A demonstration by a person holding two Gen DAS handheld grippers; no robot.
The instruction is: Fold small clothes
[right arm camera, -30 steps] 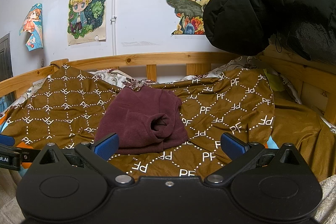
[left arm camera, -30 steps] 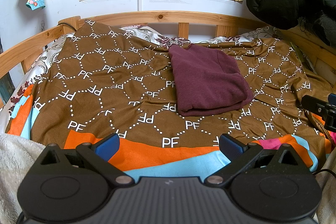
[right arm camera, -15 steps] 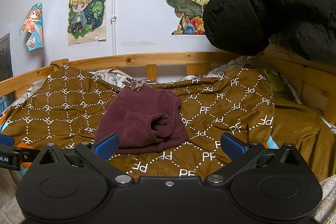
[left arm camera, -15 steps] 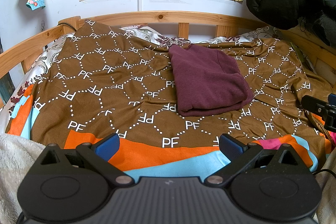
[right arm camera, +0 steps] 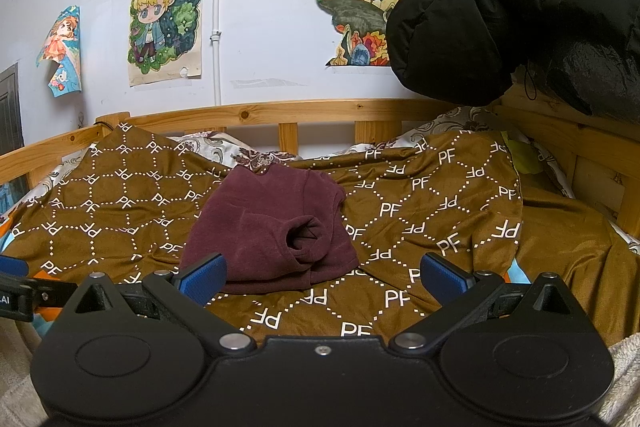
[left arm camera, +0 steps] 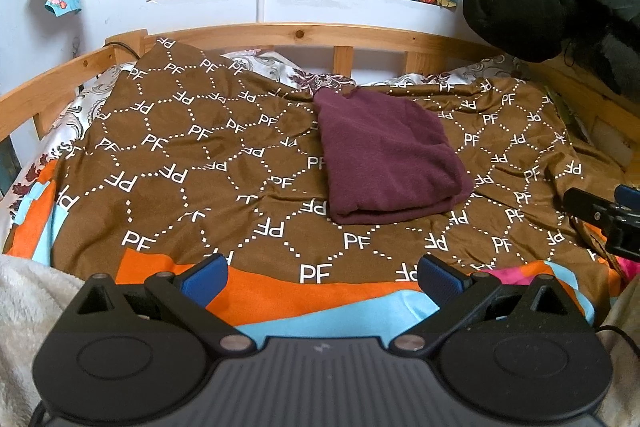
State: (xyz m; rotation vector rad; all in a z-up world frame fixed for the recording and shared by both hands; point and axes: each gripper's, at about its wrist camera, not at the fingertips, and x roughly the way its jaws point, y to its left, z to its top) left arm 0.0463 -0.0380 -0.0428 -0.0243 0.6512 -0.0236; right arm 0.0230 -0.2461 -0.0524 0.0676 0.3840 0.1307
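A maroon garment lies folded into a compact rectangle on the brown "PF" patterned blanket. From the right wrist view the same maroon garment shows a rolled sleeve opening facing me. My left gripper is open over the near edge of the bed, well short of the garment, with nothing between its blue pads. My right gripper is open too, just in front of the garment's near edge and holding nothing. The right gripper's tip shows at the right edge of the left wrist view.
A wooden bed rail runs along the far side and both ends. A black puffer jacket hangs at the right over the bed. An orange and light blue cloth lies under the blanket's near edge. A white fleece sits at the near left.
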